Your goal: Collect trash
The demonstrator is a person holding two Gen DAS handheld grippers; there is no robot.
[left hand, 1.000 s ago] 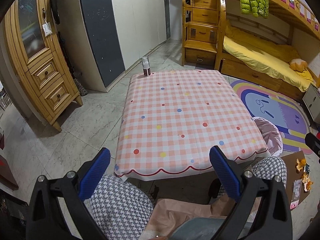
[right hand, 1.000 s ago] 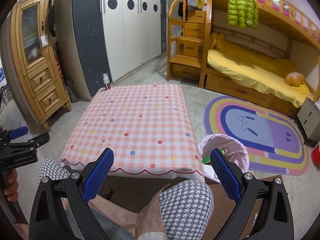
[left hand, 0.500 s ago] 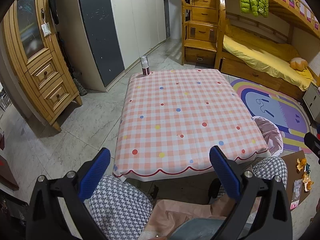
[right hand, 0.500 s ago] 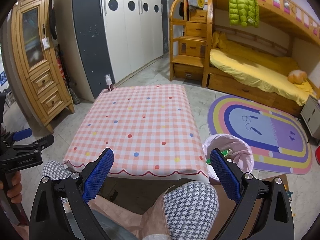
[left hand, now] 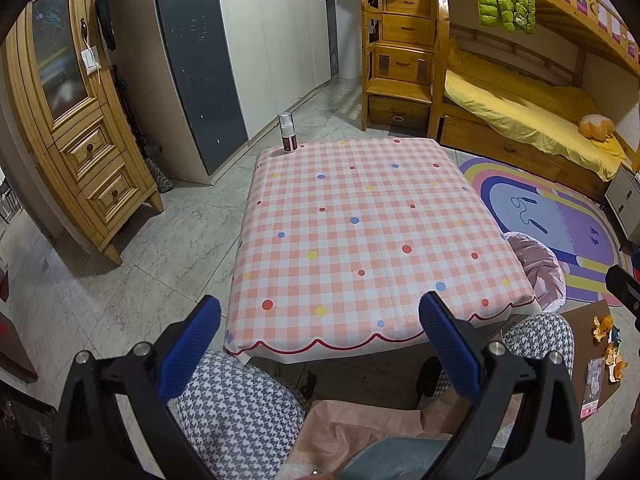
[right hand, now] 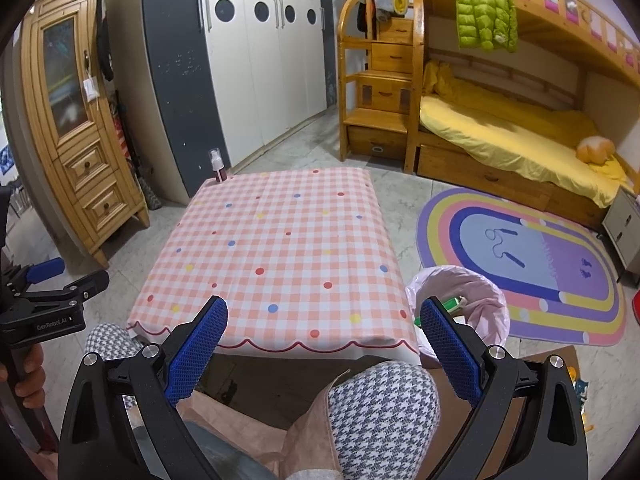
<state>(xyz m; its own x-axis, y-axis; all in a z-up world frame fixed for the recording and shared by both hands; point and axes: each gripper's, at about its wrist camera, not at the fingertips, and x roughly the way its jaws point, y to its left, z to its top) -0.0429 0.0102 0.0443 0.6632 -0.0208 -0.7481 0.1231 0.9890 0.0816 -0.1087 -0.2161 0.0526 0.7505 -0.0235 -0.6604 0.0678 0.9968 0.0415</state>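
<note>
A low table with a pink checked cloth carries only a small spray bottle at its far left corner. A bin lined with a pink bag stands on the floor at the table's right, with a green wrapper inside. Orange peel scraps lie on brown cardboard further right. My left gripper and right gripper hang open and empty above the person's knees, short of the table's near edge.
A wooden cabinet stands at the left, a grey and white wardrobe behind the table. A bunk bed with yellow bedding and a rainbow rug fill the right. The person's houndstooth-clad knees sit under both grippers.
Both grippers have drifted slightly; the right wrist view has shifted right and up, so the bin and rug sit more centrally. Both stay open and empty.
</note>
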